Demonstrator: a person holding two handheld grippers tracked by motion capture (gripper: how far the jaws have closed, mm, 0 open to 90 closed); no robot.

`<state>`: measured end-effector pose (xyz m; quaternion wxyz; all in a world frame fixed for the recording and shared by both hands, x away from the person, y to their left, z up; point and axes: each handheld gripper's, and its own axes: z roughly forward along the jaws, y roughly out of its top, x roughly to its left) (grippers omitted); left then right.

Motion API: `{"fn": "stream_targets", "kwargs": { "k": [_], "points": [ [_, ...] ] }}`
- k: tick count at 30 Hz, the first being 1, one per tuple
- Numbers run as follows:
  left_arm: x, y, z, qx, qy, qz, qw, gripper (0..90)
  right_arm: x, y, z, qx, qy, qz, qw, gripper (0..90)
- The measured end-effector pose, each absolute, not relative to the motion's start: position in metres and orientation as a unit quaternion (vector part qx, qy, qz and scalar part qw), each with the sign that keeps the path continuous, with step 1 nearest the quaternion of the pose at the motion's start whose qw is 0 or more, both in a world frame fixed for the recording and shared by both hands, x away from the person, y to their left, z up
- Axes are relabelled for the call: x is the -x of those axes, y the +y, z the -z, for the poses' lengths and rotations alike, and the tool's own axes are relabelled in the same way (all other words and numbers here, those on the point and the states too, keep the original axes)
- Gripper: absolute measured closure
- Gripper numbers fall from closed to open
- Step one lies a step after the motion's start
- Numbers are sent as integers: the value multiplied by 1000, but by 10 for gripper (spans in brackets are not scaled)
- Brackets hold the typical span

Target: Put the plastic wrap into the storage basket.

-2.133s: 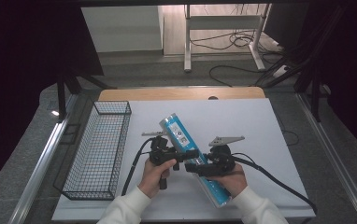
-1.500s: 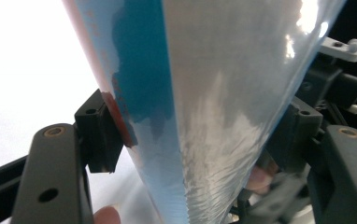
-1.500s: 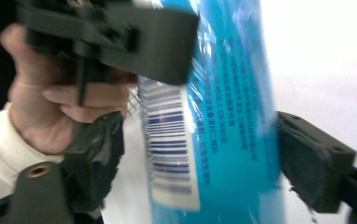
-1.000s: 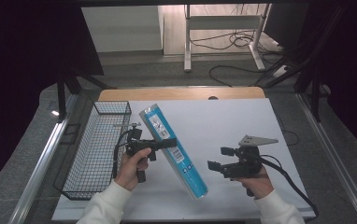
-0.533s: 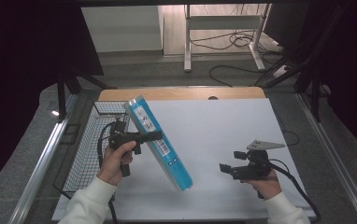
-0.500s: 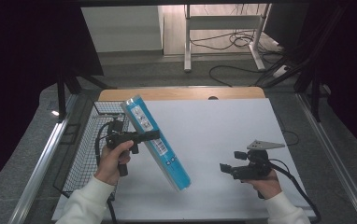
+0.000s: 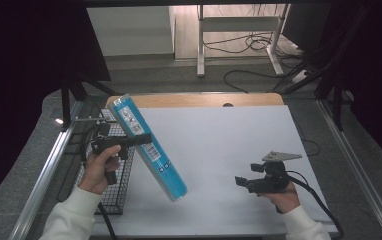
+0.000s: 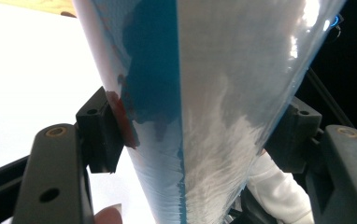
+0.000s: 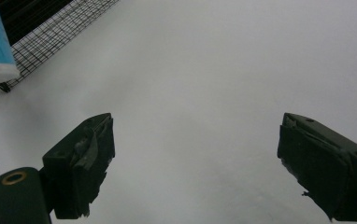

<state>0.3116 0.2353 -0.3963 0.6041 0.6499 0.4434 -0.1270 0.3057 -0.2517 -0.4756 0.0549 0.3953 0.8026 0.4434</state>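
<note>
Slanting above the table's left side, the blue tube package (image 7: 149, 146) hangs in the air, its far end over the wire basket (image 7: 110, 186) and its near end lower, out over the white tabletop (image 7: 219, 140). The left gripper (image 7: 140, 140) is clamped across its middle (pads pressing both sides). Well apart, at the near right, the right gripper (image 7: 240, 182) rests low with jaws spread, nothing between them.
</note>
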Motion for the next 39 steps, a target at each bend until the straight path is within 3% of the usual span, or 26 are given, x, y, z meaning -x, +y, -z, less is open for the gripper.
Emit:
{"fn": "stream_targets", "kwargs": {
  "k": [39],
  "points": [
    [-285,378,366,-629,517,53,578,319,-311,-254,485,-413,804,-424,48,122]
  ]
}}
